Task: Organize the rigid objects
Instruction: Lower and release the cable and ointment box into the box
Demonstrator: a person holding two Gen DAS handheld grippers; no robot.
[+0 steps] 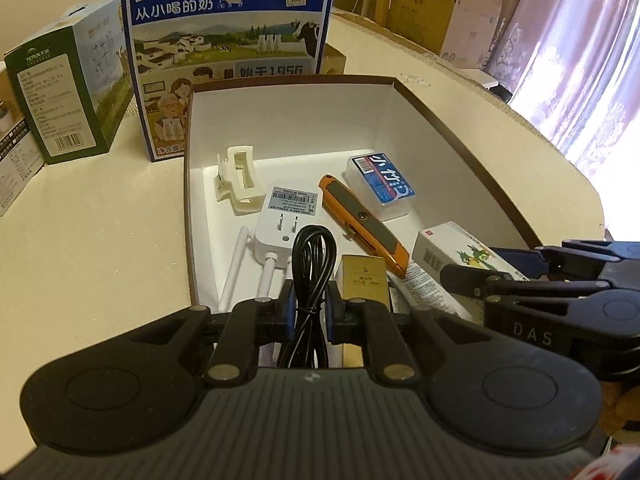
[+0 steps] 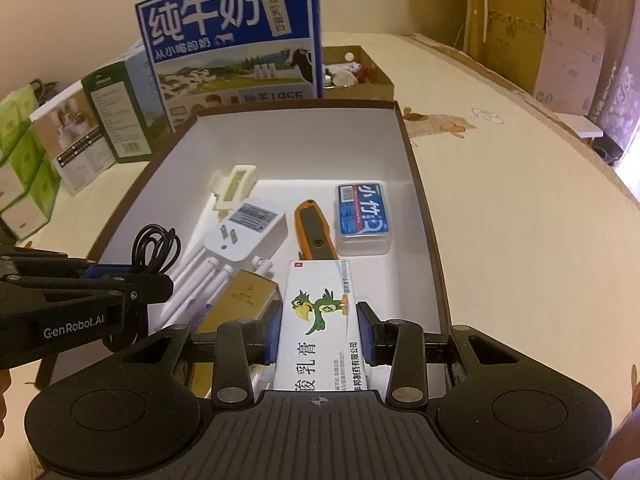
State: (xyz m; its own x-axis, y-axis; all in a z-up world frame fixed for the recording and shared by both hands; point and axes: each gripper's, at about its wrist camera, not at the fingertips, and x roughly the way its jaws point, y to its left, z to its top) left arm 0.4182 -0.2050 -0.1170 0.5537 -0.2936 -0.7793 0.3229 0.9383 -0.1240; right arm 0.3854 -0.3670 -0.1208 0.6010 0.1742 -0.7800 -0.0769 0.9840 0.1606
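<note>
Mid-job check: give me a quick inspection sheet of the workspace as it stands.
Surface: cream table.
Job's things: open box holds a white clip, plug-in repeater, orange knife, blue case, gold box.
Clutter: milk cartons behind the box.
Grippers: left gripper shut on the black cable; right gripper shut on the ointment box.
Cables: only the held coil.
Surroundings: cardboard boxes, curtain.

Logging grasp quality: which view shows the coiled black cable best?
The left wrist view: the black cable sits centred, pinched in the left gripper. The right wrist view shows only its loop from the side, above that gripper.
</note>
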